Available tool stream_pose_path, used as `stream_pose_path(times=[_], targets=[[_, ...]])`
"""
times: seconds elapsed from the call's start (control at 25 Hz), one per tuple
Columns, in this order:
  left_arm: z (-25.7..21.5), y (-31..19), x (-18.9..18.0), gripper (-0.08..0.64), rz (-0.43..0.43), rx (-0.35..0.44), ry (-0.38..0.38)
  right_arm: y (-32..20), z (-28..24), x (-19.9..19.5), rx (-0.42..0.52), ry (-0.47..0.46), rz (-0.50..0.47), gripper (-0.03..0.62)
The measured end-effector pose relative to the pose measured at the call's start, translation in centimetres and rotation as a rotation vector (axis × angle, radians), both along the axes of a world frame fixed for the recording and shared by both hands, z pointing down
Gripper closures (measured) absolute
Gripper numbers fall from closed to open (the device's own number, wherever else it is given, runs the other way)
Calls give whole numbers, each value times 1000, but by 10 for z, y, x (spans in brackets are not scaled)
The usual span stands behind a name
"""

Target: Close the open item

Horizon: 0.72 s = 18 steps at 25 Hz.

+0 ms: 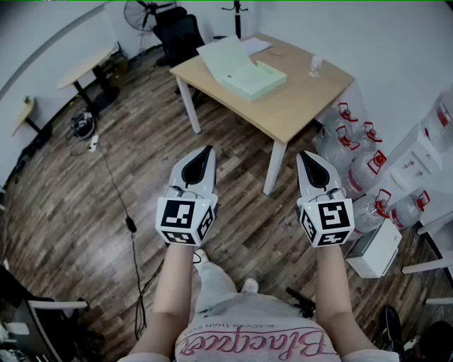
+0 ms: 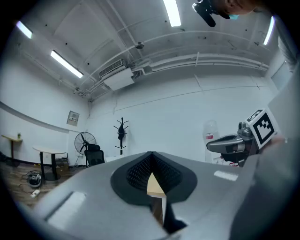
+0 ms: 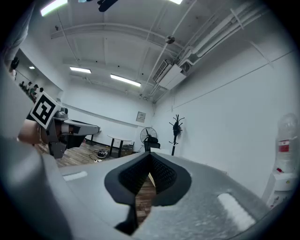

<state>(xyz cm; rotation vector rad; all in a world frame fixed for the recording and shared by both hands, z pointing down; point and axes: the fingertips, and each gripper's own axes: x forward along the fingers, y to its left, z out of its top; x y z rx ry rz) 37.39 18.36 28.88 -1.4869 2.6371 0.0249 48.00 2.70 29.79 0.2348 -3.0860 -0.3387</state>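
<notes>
A pale green box point(image 1: 253, 76) lies on the wooden table point(image 1: 301, 106) across the room, its lid point(image 1: 225, 56) tilted up and open. Both grippers are held out in front of the person, well short of the table and above the floor. The left gripper point(image 1: 207, 150) is shut, its tips meeting with nothing between them point(image 2: 152, 154). The right gripper point(image 1: 305, 156) is likewise shut and empty point(image 3: 151, 156). Each gripper shows at the edge of the other's view: the right gripper point(image 2: 234, 143) and the left gripper point(image 3: 70, 129).
Several large water bottles point(image 1: 354, 152) and a white box point(image 1: 375, 247) stand right of the table. A small pale object point(image 1: 315, 66) and papers point(image 1: 255, 46) are on the tabletop. A black chair point(image 1: 177, 35), a fan point(image 1: 138, 10), a side table point(image 1: 85, 67) and a floor cable point(image 1: 127, 212) lie left.
</notes>
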Motion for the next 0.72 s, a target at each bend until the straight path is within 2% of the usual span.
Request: stream_pose_path(times=[0.2, 0.32, 0.48, 0.72], targets=[[-4, -9, -10, 545, -2, -22, -43, -8, -6, -5, -4, -12, 18, 591], [-7, -16, -28, 545, 13, -27, -62, -13, -7, -17, 0, -18, 43, 591], [-10, -27, -66, 545, 41, -34, -77, -19, -7, -52, -12, -16, 64, 591], [-19, -38, -145, 545, 64, -18, -84, -27, -16, -117, -28, -48, 111, 591]])
